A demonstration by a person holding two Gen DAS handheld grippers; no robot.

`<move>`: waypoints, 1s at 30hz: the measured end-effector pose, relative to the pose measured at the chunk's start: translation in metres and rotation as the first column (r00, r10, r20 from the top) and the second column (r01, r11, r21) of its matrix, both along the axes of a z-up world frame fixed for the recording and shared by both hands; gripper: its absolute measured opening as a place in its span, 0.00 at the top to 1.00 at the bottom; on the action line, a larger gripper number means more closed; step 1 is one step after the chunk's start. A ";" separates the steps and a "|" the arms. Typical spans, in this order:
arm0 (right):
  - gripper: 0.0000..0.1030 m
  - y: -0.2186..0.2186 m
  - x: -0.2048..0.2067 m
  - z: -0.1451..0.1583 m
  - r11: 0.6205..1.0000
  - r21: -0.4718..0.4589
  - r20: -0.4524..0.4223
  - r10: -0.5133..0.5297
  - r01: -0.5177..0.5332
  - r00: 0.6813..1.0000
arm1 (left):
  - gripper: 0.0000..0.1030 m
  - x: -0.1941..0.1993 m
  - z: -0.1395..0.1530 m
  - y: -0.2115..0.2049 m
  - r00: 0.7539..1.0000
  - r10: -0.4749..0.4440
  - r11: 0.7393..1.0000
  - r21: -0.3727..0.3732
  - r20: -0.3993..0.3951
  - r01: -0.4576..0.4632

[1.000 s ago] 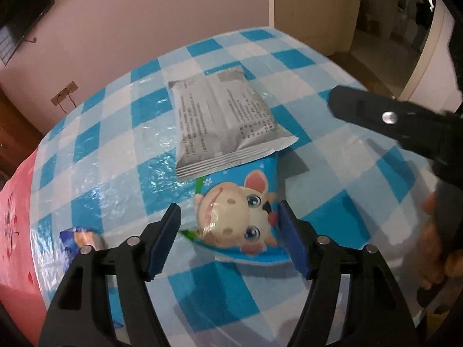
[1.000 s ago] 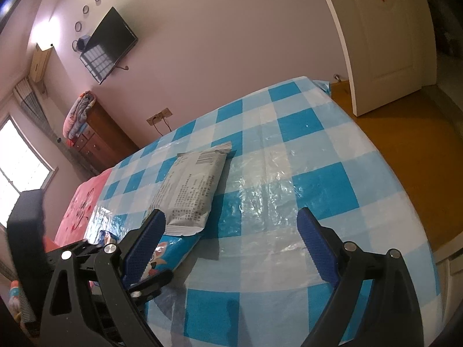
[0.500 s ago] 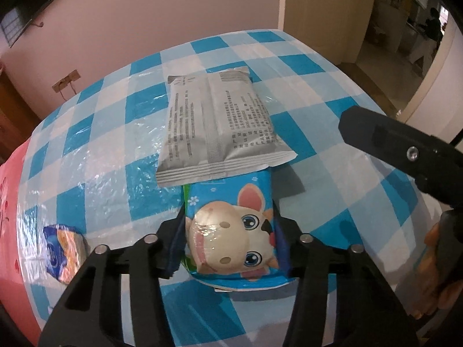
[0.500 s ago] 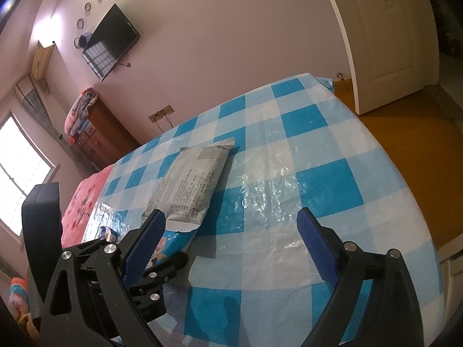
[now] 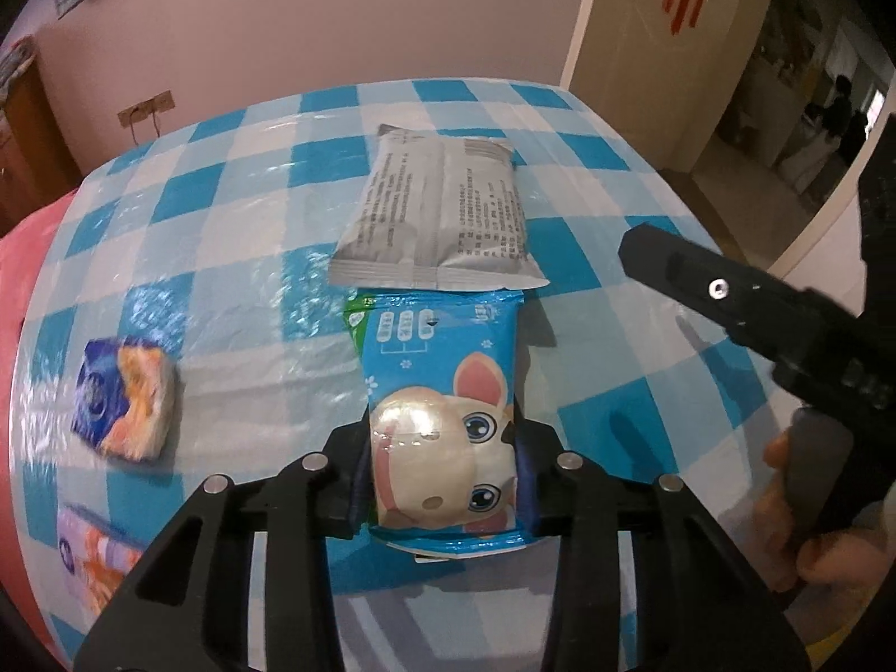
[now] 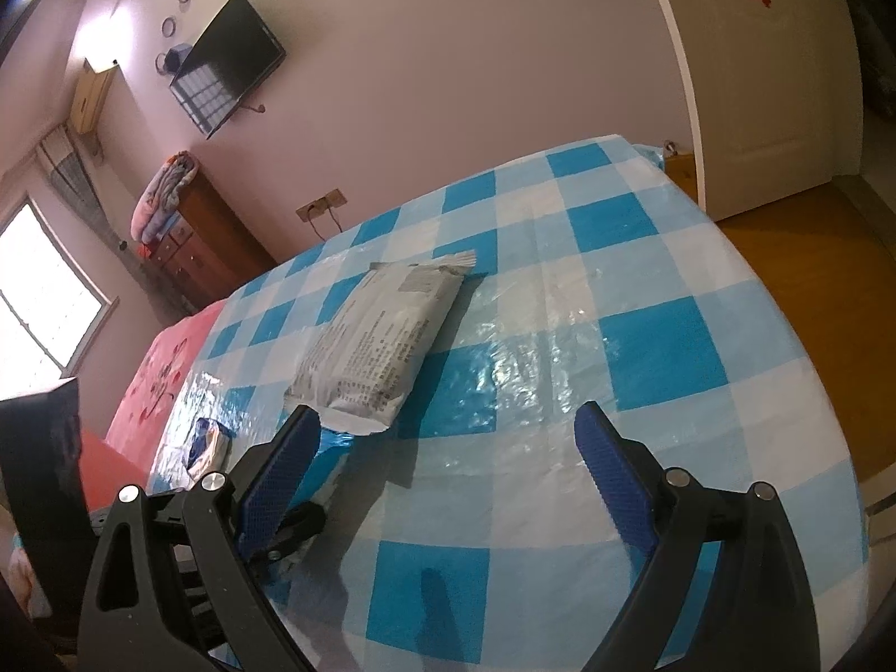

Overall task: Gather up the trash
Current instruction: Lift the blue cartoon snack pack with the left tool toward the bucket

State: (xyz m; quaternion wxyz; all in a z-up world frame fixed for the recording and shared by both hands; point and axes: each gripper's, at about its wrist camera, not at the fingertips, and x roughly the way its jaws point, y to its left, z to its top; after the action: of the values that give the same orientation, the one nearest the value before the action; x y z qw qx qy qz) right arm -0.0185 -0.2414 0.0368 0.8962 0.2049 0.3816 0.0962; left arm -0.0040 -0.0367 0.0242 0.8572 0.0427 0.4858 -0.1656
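My left gripper (image 5: 442, 465) is shut on a blue cartoon-animal wet-wipe packet (image 5: 442, 392), held near its bottom end just above the checked tablecloth (image 5: 252, 224). A grey printed pouch (image 5: 442, 213) lies just beyond it, its near edge at the packet's top. In the right wrist view the grey pouch (image 6: 381, 347) lies ahead and left of my right gripper (image 6: 448, 448), which is open and empty over the cloth. The right gripper's body also shows at the right in the left wrist view (image 5: 756, 325).
A small blue-and-orange tissue pack (image 5: 123, 397) lies at the left of the table, another wrapper (image 5: 89, 565) below it near the edge. A red cloth (image 6: 151, 381) covers the far left. The table edge and wooden floor (image 6: 812, 280) are at the right.
My left gripper moved forward around the cartoon packet, shut on it and lifted its end. The right gripper stayed open and barely moved.
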 end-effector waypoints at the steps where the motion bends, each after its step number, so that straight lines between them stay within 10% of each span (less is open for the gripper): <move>1: 0.12 0.003 0.000 0.000 1.000 -0.004 -0.001 0.008 -0.008 1.000 | 0.61 -0.002 0.001 0.003 1.000 0.006 1.000 -0.008 0.002 -0.006; 30: 0.12 0.137 -0.024 0.003 0.921 -0.072 -0.008 0.384 -0.384 0.923 | 0.61 -0.055 0.057 0.173 0.939 0.321 0.943 -0.139 0.125 -0.303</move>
State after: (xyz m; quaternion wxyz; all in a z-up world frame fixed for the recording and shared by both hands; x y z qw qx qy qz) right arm -0.0428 -0.1042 0.0396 0.8679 0.0936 0.4148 0.2568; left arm -0.0586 0.1359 0.0815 0.9067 -0.0735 0.4121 -0.0521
